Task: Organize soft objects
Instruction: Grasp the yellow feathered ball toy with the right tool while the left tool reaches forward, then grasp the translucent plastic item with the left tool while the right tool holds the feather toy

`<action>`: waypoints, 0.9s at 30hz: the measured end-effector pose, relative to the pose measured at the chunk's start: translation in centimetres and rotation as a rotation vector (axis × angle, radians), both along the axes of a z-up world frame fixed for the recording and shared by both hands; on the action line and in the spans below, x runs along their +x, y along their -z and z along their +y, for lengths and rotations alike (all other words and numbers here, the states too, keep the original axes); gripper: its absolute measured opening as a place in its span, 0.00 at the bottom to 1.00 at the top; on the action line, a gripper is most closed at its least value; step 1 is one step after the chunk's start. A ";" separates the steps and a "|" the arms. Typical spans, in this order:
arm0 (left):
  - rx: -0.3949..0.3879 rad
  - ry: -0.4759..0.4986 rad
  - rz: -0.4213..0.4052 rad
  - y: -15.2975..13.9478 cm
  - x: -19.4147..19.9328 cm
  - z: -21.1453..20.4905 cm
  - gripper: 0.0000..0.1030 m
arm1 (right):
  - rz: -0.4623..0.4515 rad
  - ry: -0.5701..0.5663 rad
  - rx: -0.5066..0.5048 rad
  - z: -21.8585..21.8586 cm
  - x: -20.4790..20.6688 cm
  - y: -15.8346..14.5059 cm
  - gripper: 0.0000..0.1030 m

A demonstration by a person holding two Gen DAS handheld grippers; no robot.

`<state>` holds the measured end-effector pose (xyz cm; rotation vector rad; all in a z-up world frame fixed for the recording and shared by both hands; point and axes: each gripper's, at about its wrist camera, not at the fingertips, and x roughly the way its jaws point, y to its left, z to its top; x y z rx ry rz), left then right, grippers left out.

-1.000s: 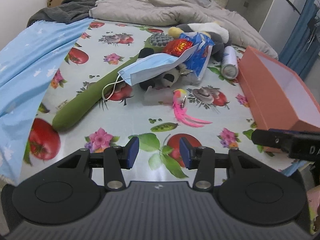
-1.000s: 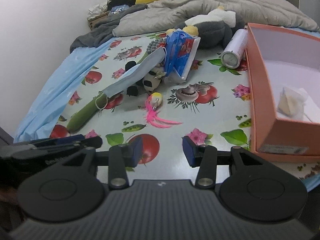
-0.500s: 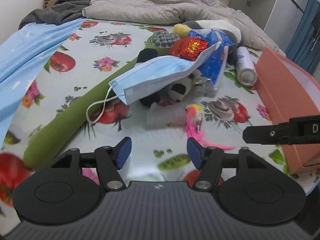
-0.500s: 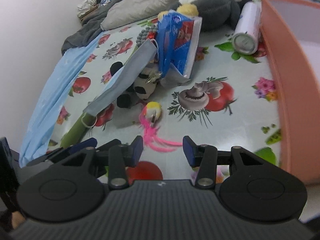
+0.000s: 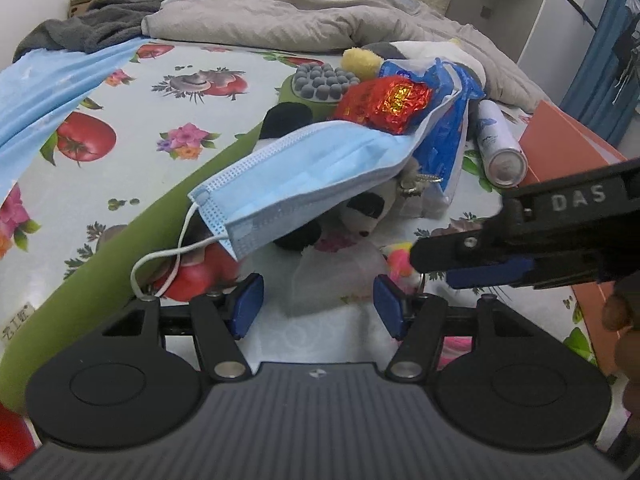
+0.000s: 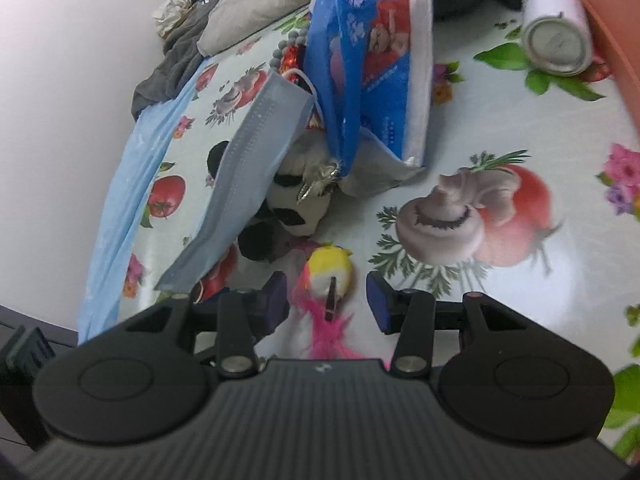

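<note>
A pile of soft things lies on the fruit-print cloth. A blue face mask (image 5: 304, 176) (image 6: 248, 176) drapes over a small panda plush (image 5: 360, 212) (image 6: 296, 200). A pink feather toy with a yellow head (image 6: 328, 276) lies between the open jaws of my right gripper (image 6: 327, 300), untouched. My left gripper (image 5: 318, 304) is open and empty, low over a clear plastic bag (image 5: 332, 276) just before the mask. The right gripper's fingers (image 5: 472, 244) cross the left wrist view at the right.
A long green plush (image 5: 120, 240) runs left of the pile. A blue tissue pack (image 6: 372, 68), red foil packet (image 5: 384, 104), spray can (image 5: 500, 148) (image 6: 556, 36) and orange box (image 5: 560, 140) lie around. Grey bedding (image 5: 280, 20) fills the back.
Both grippers have moved forward and down toward the pile. The left jaws have opened wider. The right gripper now straddles the feather toy.
</note>
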<state>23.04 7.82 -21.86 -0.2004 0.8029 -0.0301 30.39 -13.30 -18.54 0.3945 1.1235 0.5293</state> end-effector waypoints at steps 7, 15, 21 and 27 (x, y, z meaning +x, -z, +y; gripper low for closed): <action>-0.060 0.002 -0.007 0.2 0.4 0.5 0.46 | 0.020 -0.020 0.004 1.0 0.8 1.0 0.31; -0.104 -0.073 -0.008 -0.4 -0.6 1.2 0.18 | -0.037 -0.032 -0.045 1.1 0.2 -0.5 0.30; -0.108 -0.123 0.006 -0.9 -2.0 1.1 0.09 | -0.079 -0.033 -0.076 0.2 -1.5 -1.9 0.30; -0.108 -0.145 0.000 -2.0 -4.0 0.3 0.07 | -0.087 -0.019 -0.098 -0.8 -3.4 -2.7 0.30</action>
